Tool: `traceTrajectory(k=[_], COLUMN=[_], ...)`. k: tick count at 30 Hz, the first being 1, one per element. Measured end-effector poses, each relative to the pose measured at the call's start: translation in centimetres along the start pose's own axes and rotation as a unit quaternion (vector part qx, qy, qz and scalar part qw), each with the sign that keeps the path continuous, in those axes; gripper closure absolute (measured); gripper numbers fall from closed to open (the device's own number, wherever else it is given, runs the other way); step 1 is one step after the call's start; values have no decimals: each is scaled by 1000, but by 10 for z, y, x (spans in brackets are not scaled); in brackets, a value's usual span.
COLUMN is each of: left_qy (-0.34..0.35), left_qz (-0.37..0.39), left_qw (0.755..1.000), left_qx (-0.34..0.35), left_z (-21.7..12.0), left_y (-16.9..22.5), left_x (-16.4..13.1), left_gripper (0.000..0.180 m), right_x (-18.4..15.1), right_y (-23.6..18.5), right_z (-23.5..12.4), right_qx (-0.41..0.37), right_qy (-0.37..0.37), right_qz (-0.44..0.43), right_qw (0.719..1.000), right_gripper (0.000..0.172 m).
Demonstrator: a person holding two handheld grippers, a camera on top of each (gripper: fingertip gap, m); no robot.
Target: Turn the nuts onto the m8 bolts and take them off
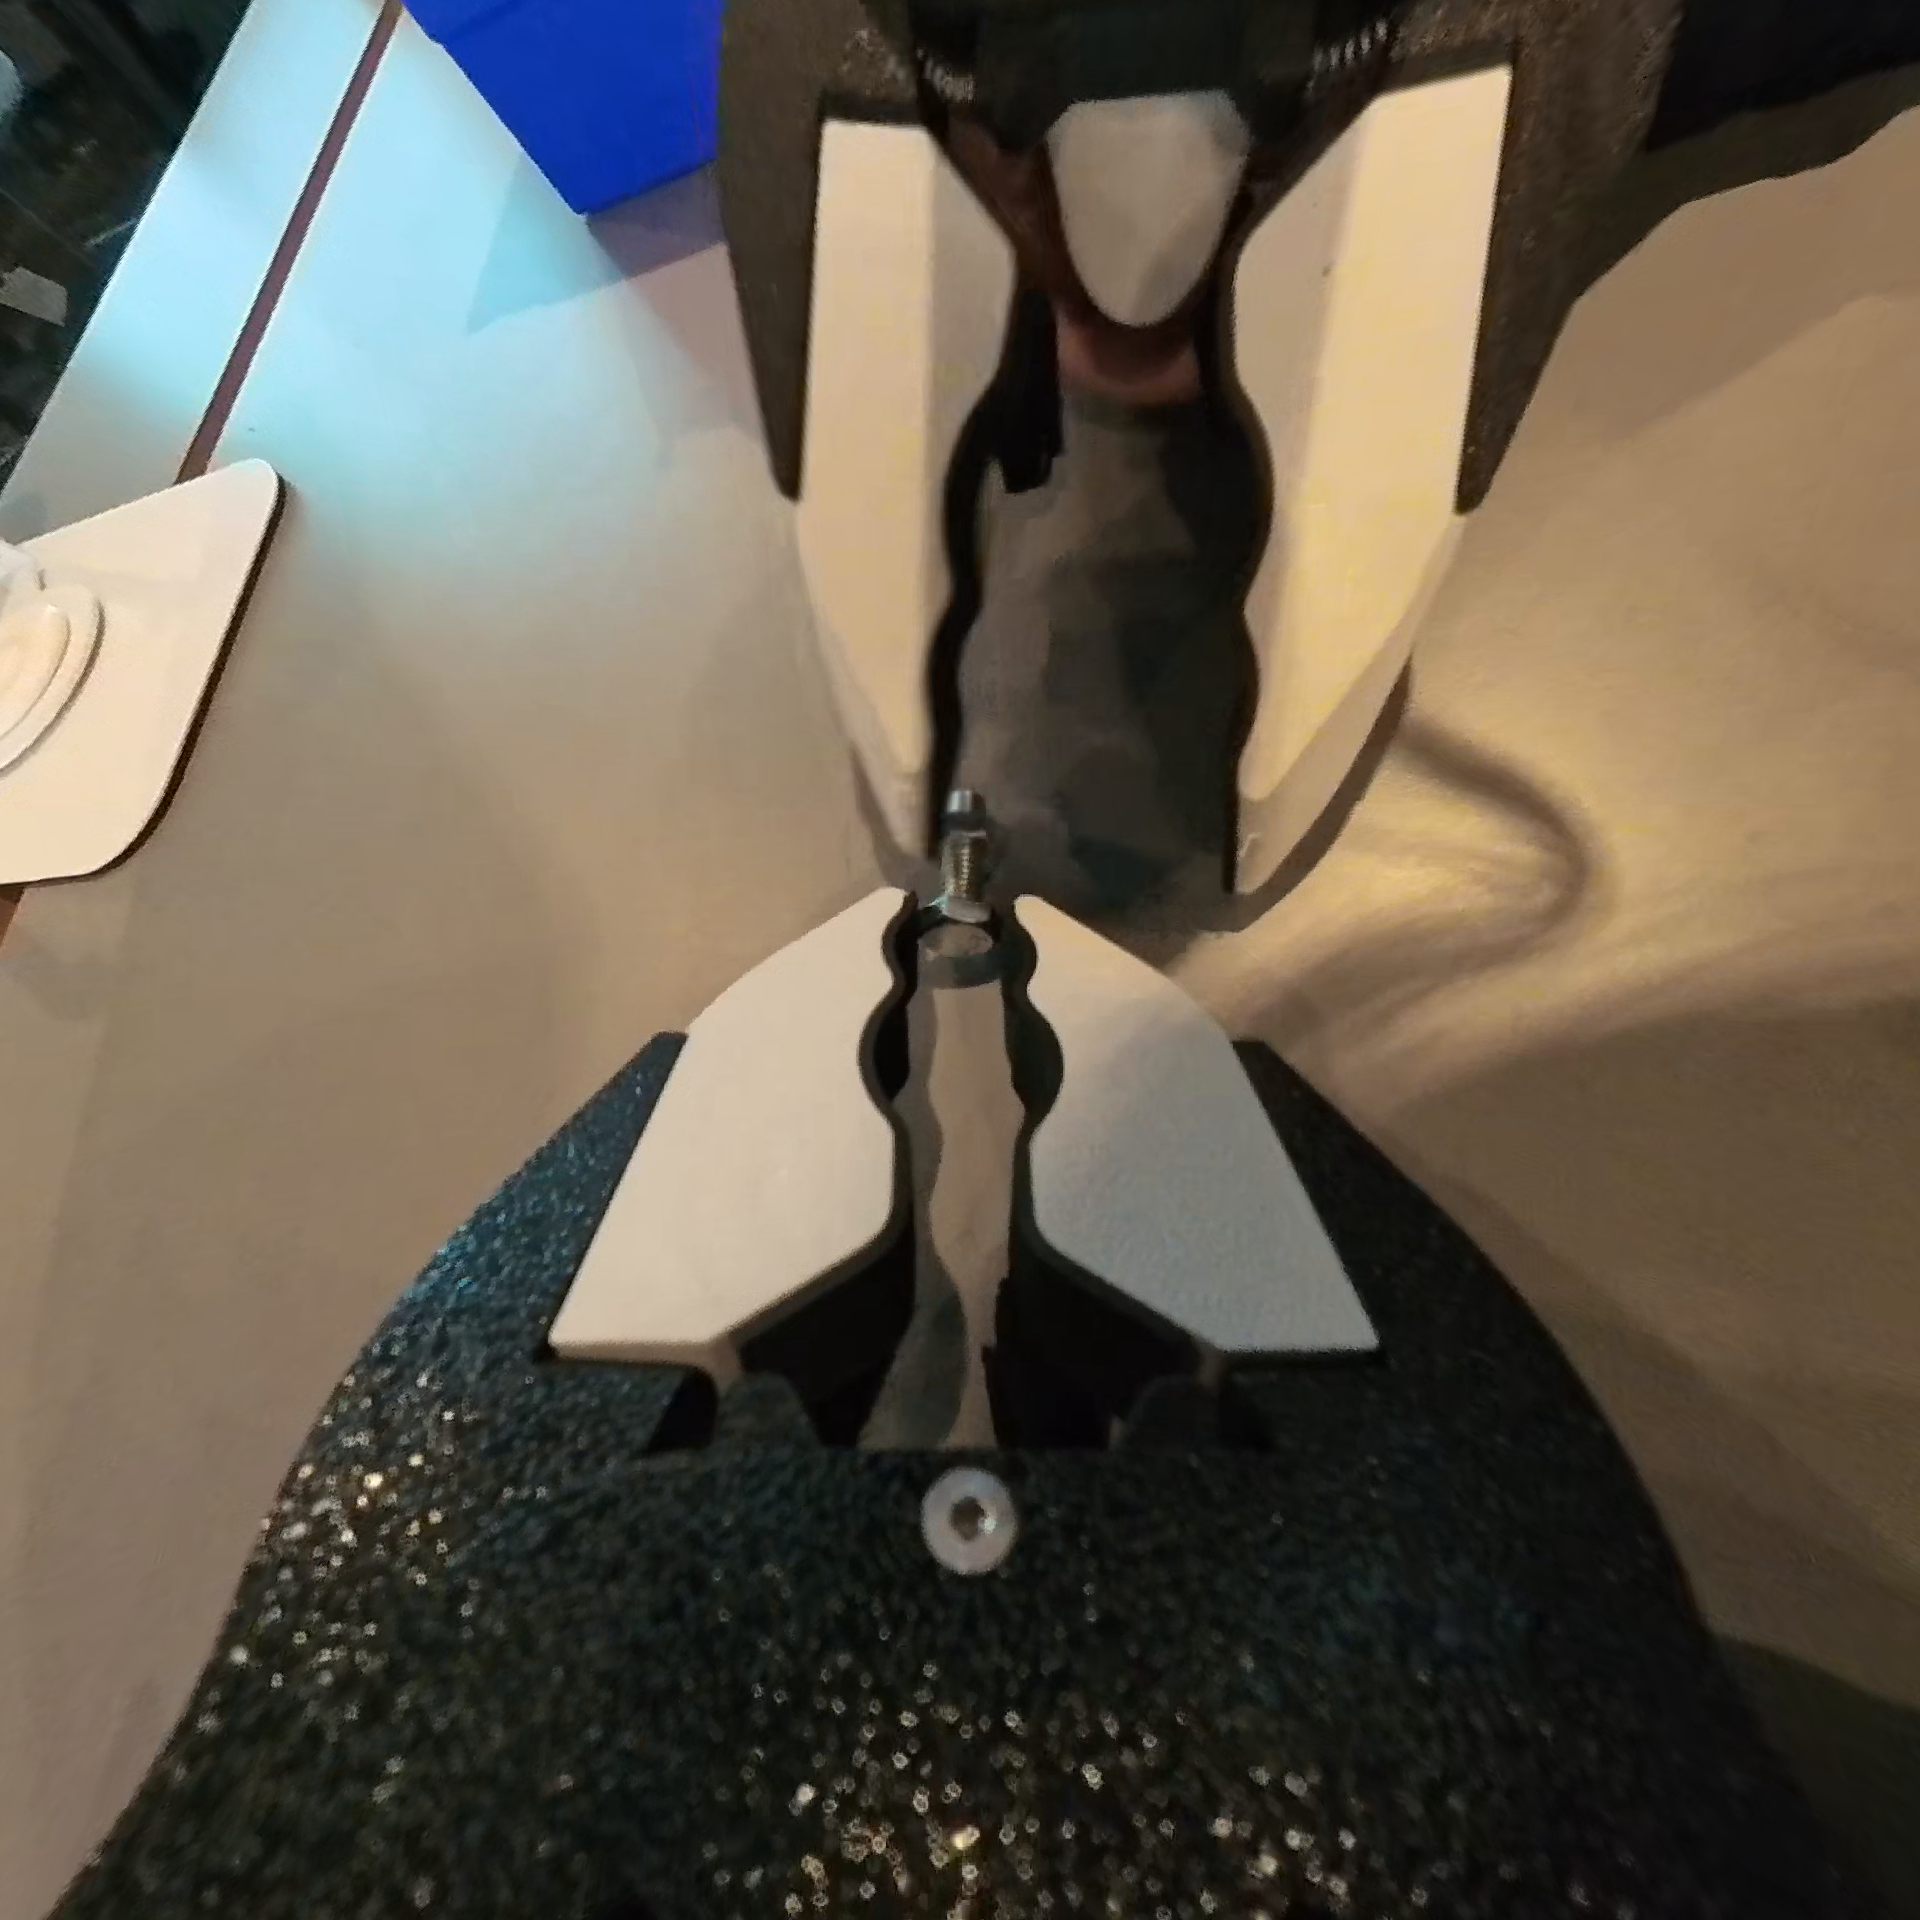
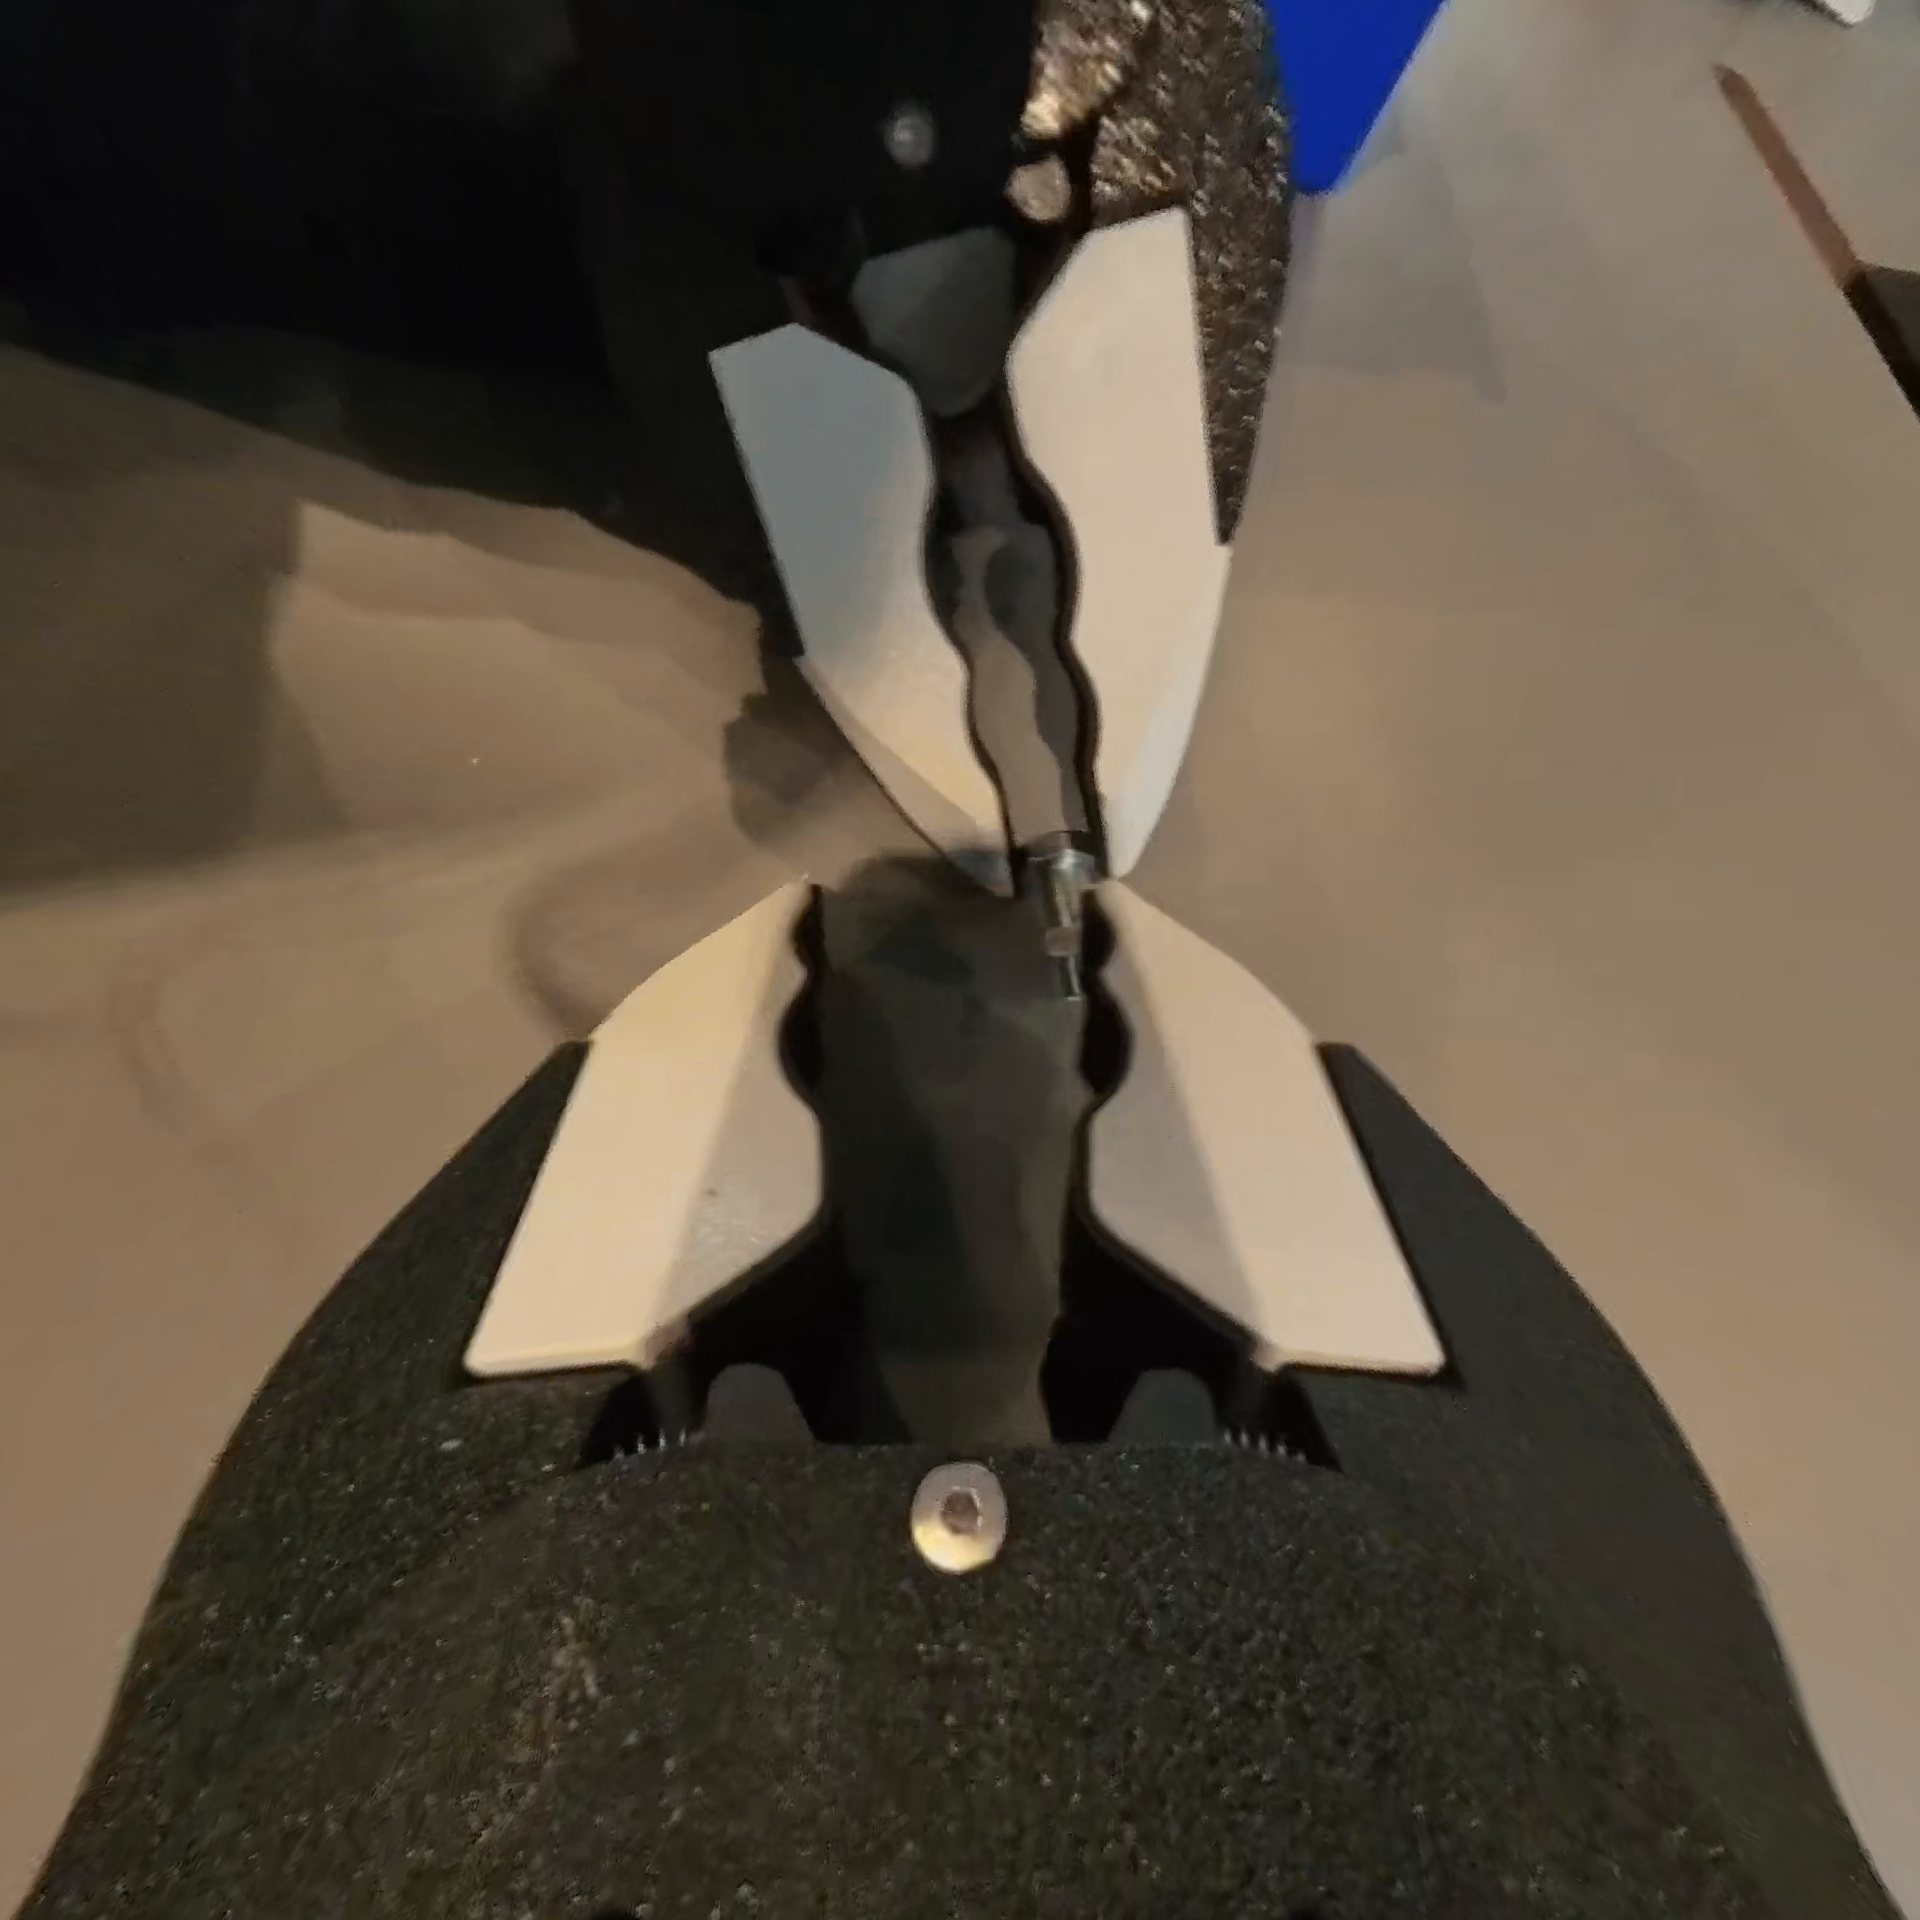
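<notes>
My left gripper (image 1: 961,904) is shut on the hexagonal head of a silver bolt (image 1: 957,940). The threaded shaft points away from it, and a nut (image 1: 964,805) sits near the shaft's far end. My right gripper (image 1: 1075,852) faces it with its jaws wide apart. In the right wrist view the bolt (image 2: 1062,914) and nut (image 2: 1061,940) stick out from the left gripper (image 2: 1055,862) into the gap of my right gripper (image 2: 951,899). They lie close beside its right finger (image 2: 1143,966). The left finger (image 2: 748,956) stands well clear, so nothing is clamped.
Both grippers hover over a beige table (image 1: 416,935). A white board (image 1: 156,644) with a clear plastic piece lies at the left. A blue box (image 1: 582,94) stands at the back and also shows in the right wrist view (image 2: 1340,83). Less than 4 cm separates the two grippers' tips.
</notes>
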State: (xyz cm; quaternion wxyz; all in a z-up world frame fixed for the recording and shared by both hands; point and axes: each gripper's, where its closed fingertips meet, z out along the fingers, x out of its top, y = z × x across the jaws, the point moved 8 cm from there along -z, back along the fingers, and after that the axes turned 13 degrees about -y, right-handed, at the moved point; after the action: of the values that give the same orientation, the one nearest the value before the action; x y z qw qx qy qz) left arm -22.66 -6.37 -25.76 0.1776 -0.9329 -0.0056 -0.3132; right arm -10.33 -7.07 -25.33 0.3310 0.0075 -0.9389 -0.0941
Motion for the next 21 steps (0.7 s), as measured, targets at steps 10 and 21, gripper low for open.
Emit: traceTrajectory(k=[10, 21], left_qy=[36, 28], left_qz=[-6, -1], left_qw=[999, 1000], left_qx=[0, -1], left_z=[-6, -5], left_y=[-2, -1], left_x=[1, 1], left_gripper=[167, 167], right_x=[1, 1], right_y=[4, 6], right_z=[-7, -10], right_qx=[10, 3], right_qy=[39, 61], right_qz=[24, 31], right_qw=[999, 998], right_gripper=[119, 117])
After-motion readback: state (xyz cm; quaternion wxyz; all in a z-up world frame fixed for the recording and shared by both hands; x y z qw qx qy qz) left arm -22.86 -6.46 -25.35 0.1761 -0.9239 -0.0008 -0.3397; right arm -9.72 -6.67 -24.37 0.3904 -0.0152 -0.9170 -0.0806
